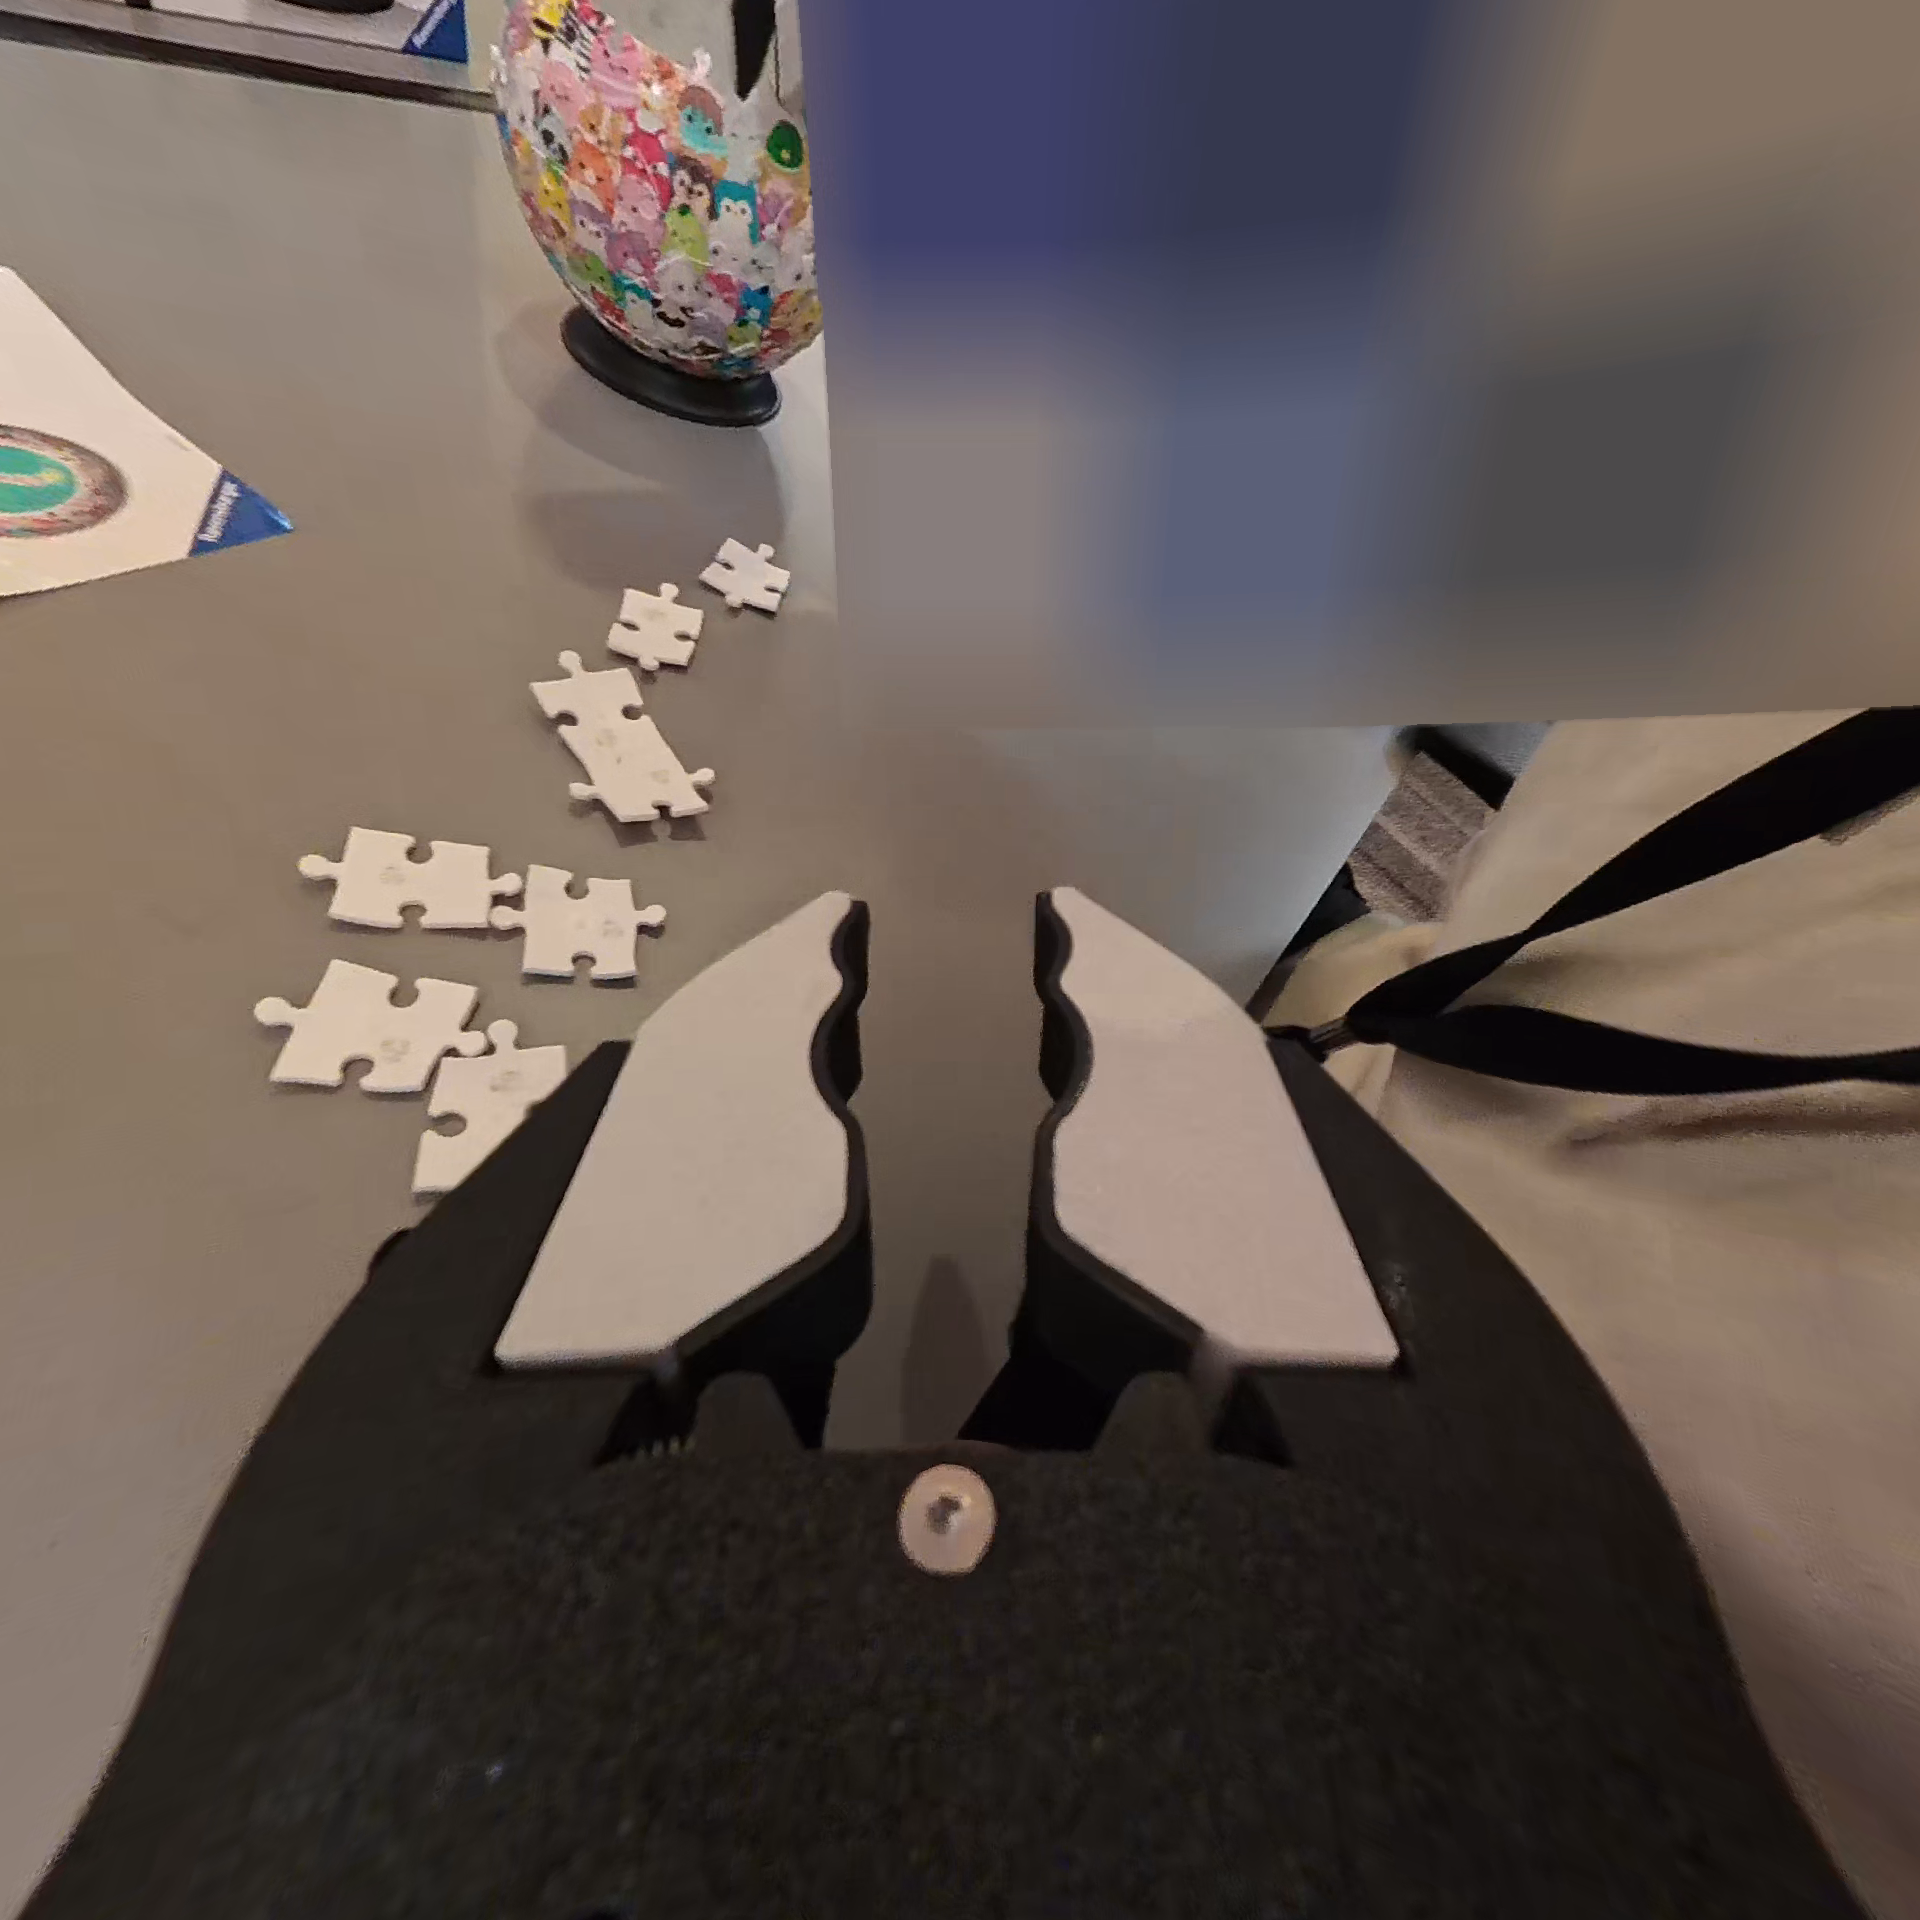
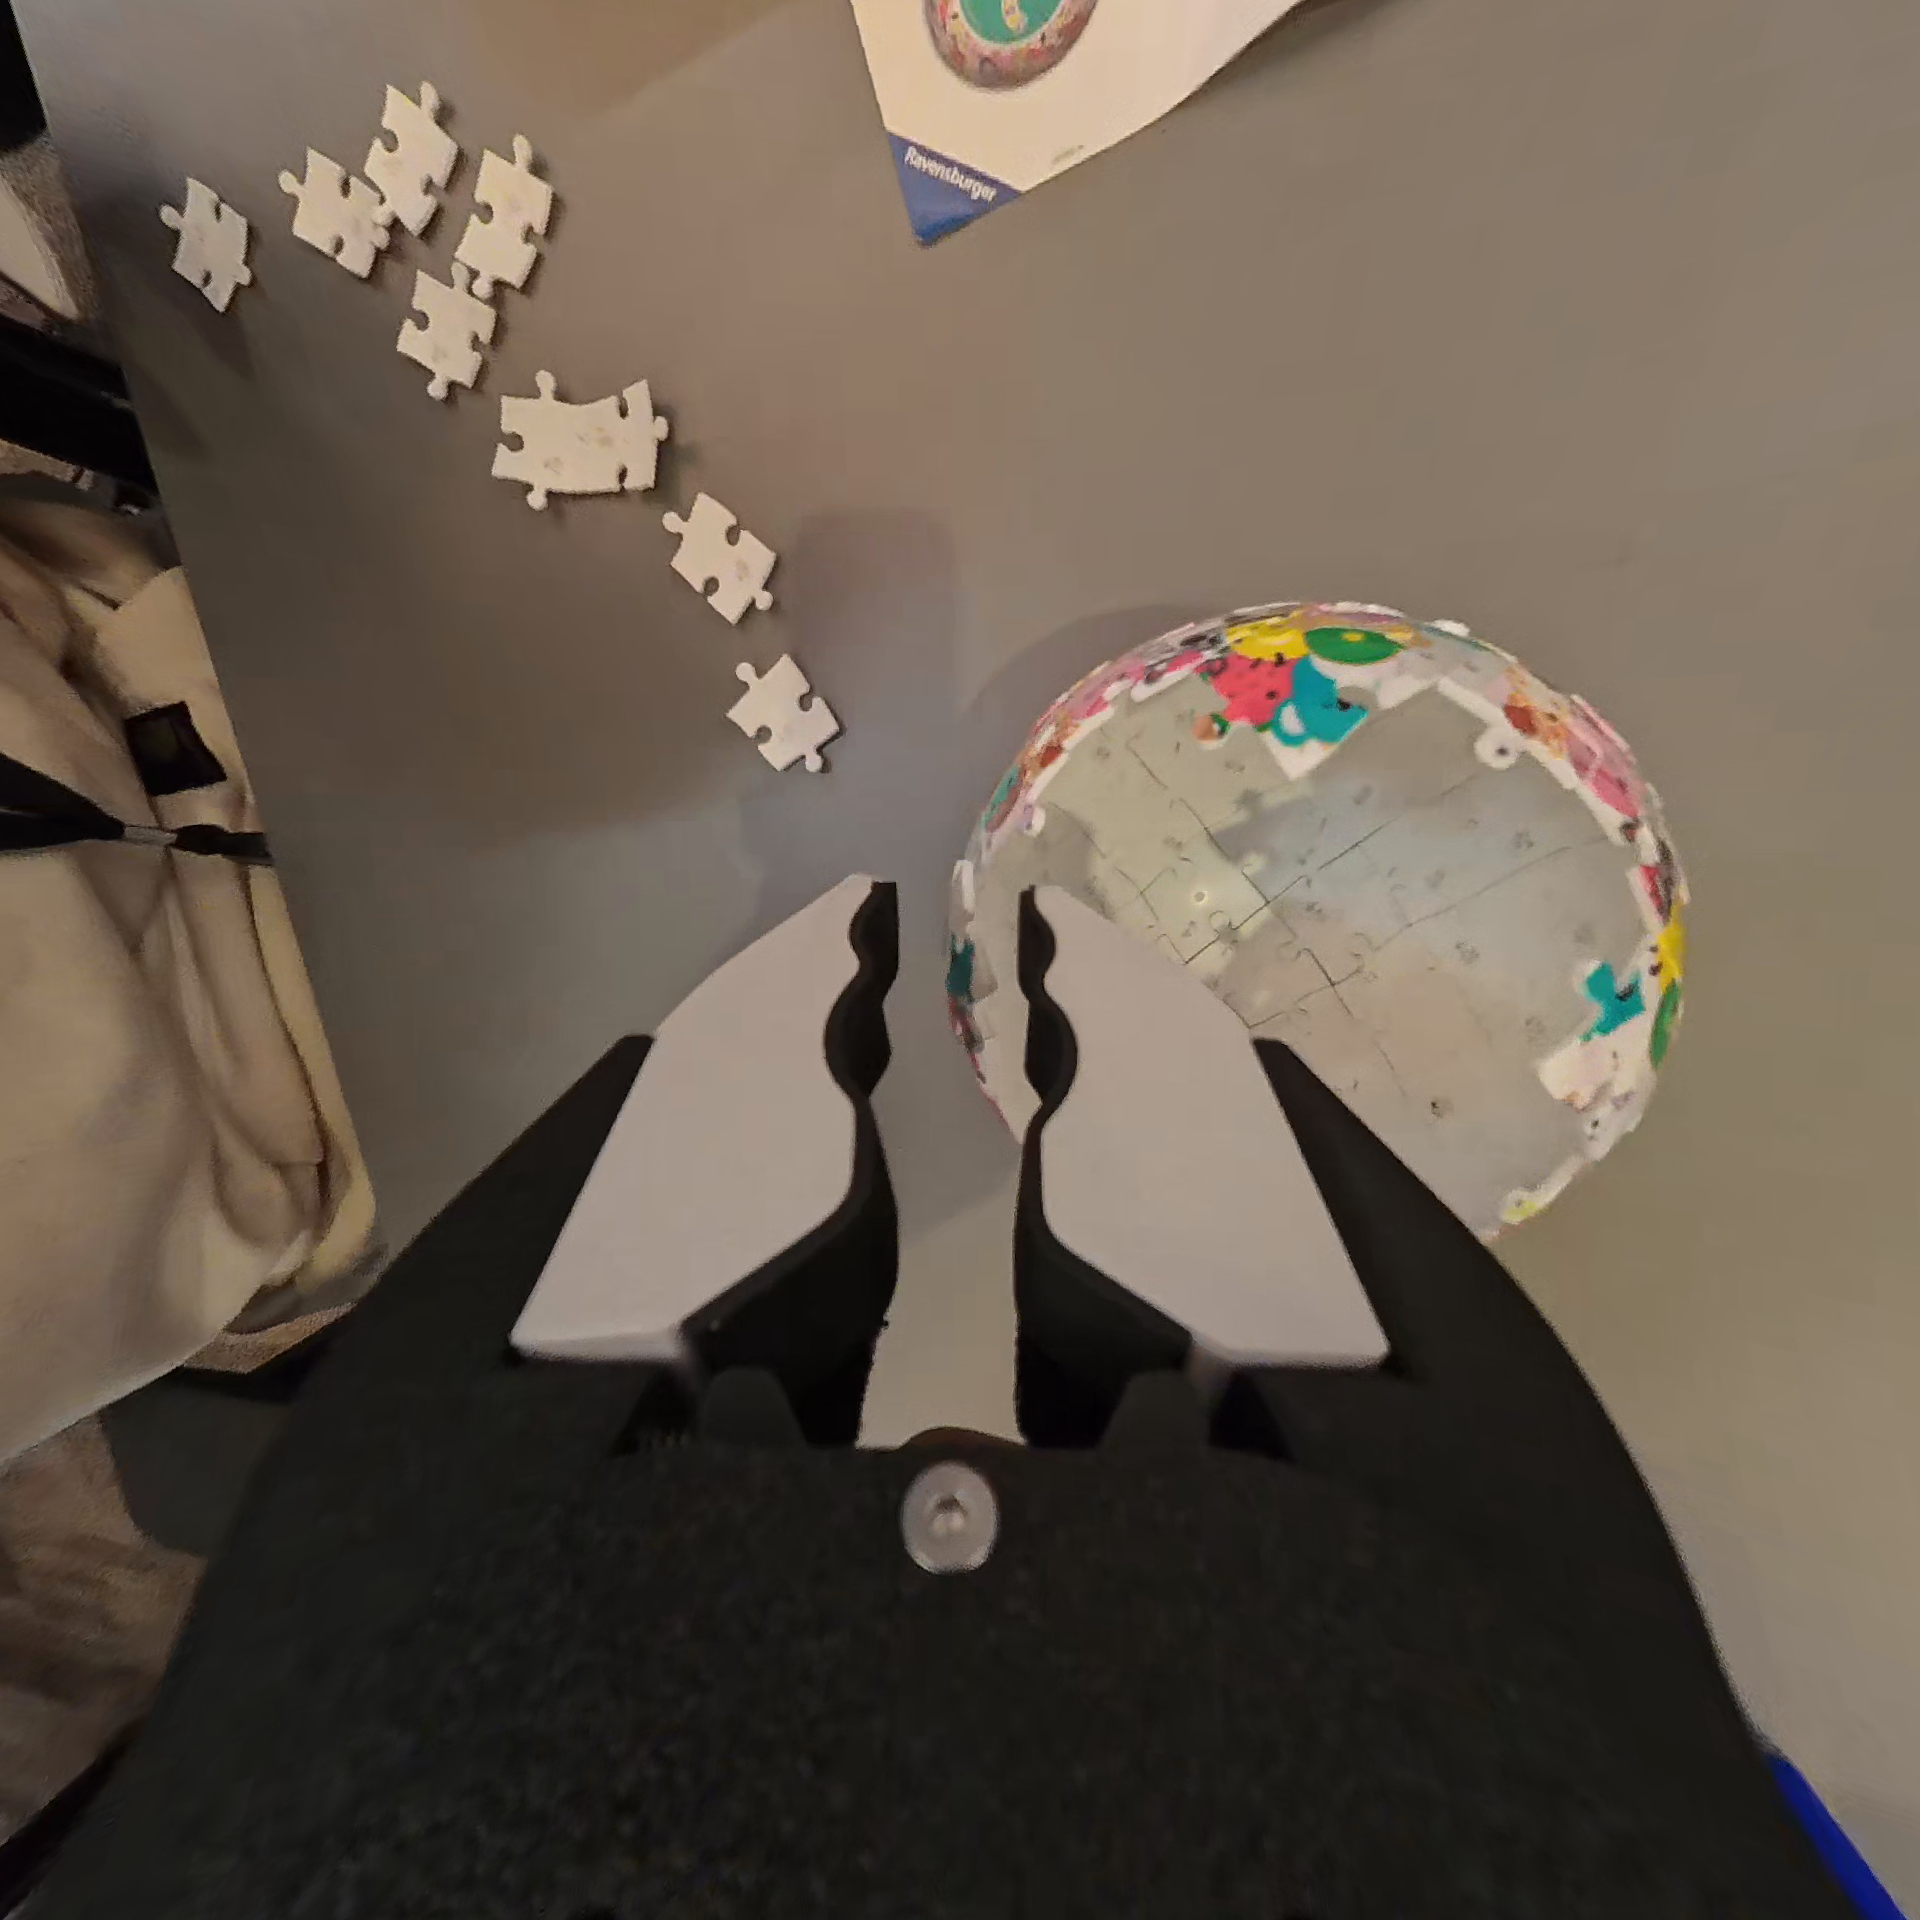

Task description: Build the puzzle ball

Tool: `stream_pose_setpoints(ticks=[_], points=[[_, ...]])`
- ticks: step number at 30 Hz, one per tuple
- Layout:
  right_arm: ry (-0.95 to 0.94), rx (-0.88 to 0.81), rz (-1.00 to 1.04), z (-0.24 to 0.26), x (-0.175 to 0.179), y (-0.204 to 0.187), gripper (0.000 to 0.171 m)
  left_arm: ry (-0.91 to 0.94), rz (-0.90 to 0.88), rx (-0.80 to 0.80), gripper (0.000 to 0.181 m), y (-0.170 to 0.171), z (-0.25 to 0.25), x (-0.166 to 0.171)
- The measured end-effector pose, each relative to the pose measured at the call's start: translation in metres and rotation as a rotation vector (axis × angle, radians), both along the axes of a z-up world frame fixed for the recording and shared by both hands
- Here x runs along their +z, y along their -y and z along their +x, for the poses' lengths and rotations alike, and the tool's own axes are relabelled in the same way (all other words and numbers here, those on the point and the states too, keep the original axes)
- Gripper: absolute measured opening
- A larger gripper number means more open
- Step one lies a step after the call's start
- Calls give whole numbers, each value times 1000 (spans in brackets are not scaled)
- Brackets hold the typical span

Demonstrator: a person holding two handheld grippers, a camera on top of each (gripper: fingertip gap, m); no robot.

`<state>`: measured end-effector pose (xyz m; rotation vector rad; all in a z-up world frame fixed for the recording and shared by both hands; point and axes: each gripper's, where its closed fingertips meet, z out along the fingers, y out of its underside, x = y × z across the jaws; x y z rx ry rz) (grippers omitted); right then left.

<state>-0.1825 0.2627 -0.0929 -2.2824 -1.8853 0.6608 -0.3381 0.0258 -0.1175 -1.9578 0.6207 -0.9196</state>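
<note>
Your left tongs stand parted and hold nothing, above the grey worktop. Your right tongs show a narrower gap, also holding nothing, just beside the puzzle ball. The ball sits unfinished on its black stand, with loose white pieces lying face down nearby.

My left gripper hangs over the grey table with its jaws parted and nothing between them. To its left, loose white puzzle pieces lie face down in a curved row; the nearest one is partly hidden behind my left finger. Beyond the row, the puzzle ball sits on a black stand. A paper sheet lies at the left edge.
</note>
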Motion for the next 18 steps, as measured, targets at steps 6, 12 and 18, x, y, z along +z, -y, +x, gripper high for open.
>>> stream_pose_setpoints(ticks=[6, 12, 18], points=[[103, 26, -6, -3, -6, -5, 19, -1, -7, -27, 30, 3, 5, -2], [102, 20, -93, -3, -6, -2, 14, 12, -17, -36, 30, 4, 5, -3], [122, 36, -84, -2, -8, -2, 14, 14, -19, -43, 30, 5, 6, -3]])
